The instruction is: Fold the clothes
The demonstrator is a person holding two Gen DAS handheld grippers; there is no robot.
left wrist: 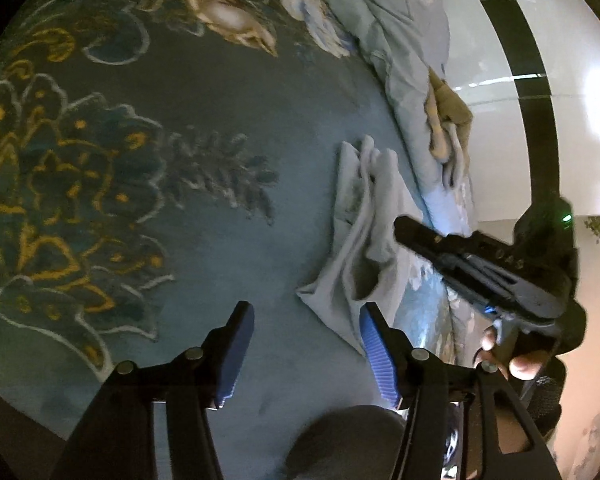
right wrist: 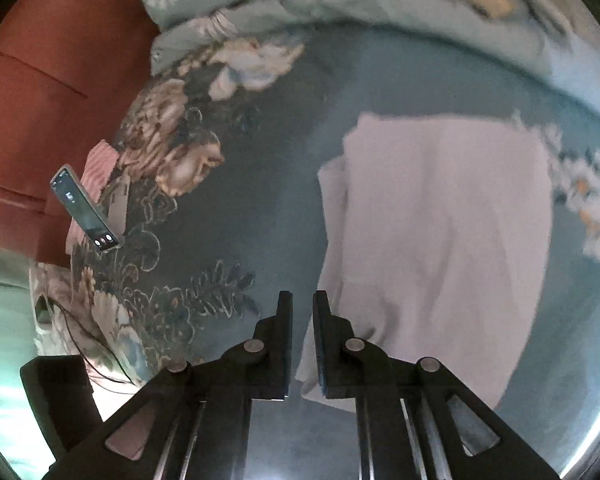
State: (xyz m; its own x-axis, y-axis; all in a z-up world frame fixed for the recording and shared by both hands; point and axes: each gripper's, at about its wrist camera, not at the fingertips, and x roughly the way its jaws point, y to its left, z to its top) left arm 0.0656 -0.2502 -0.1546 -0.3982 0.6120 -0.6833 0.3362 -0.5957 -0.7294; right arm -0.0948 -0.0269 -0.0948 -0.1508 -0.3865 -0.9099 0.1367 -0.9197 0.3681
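Left hand-held gripper: jaws parted, blue ribbed pads facing each other across a clear gap, nothing between them; it stands released above the bedspread, at the lower centre of the left wrist view. Its right pad overlaps the lower corner of a pale folded garment in that view; whether it touches cannot be told. The garment lies on the dark teal, flower-patterned bedspread, right of centre in the frame, creased lengthwise with a pocket-like opening near its lower end. Right hand-held gripper: black jaws drawn almost together, only a narrow slit between them, no cloth visible in the slit; it reads as clenched on nothing. In the left wrist view the same tool enters from the right edge, its tip over the right side of the garment, with fingers of the person's hand wrapped around its grip. In the right wrist view the garment appears as a broad pale rectangle filling the centre right, its lower left corner running behind the right jaw; contact cannot be confirmed. Beyond the garment, a light blue floral quilt is bunched along the upper right of the left wrist view, with a tan cloth lying on it. A phone with a lit screen rests at the left of the right wrist view, near a red headboard.
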